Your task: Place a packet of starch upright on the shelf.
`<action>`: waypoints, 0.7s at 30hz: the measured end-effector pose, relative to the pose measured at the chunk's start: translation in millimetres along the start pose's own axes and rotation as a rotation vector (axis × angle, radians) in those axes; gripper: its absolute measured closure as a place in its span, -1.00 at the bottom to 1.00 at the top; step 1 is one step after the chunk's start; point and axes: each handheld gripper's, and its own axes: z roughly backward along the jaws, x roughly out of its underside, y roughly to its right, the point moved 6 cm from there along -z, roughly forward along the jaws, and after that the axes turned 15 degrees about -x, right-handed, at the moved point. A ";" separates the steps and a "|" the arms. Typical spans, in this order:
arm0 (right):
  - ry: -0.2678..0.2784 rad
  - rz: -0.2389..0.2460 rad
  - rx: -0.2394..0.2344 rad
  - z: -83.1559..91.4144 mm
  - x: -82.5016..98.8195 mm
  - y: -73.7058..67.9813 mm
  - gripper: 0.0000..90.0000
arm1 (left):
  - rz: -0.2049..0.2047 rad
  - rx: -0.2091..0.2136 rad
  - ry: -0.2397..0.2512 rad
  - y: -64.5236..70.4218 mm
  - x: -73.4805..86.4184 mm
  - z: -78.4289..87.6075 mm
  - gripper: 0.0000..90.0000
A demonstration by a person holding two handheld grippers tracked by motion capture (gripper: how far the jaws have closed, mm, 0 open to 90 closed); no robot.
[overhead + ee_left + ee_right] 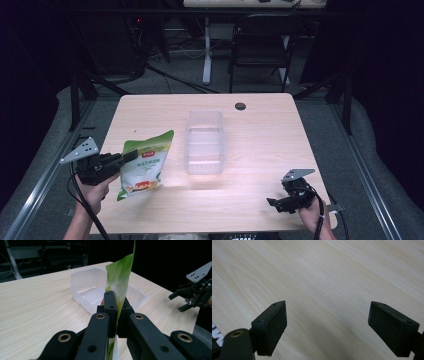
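The left claw point(131, 157) was pinched tight on the edge of a green and white bag point(145, 165). It held the bag up off the counter point(260, 135), standing on its side. Just past the bag sat a clear plastic tub point(204, 142), open on top, between the two claws. The right claw point(274, 204) was far from the bag, low over bare wood, with its two jaws spread wide and nothing in them. A small dark round cap point(240, 106) lay beyond the tub.
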 end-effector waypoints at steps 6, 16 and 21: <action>0.002 -0.001 0.003 -0.3 -0.2 0.1 -0.67 | -0.001 -0.018 -0.020 -4.1 -5.1 -3.6 0.98; -0.003 0.001 0.010 -0.4 -0.4 -0.3 -0.67 | -0.010 -0.023 -0.063 -9.3 -14.8 -18.3 0.98; 0.001 -0.003 0.012 -0.2 -0.3 0.3 -0.67 | -0.020 -0.029 -0.066 -11.7 -21.2 -24.9 0.98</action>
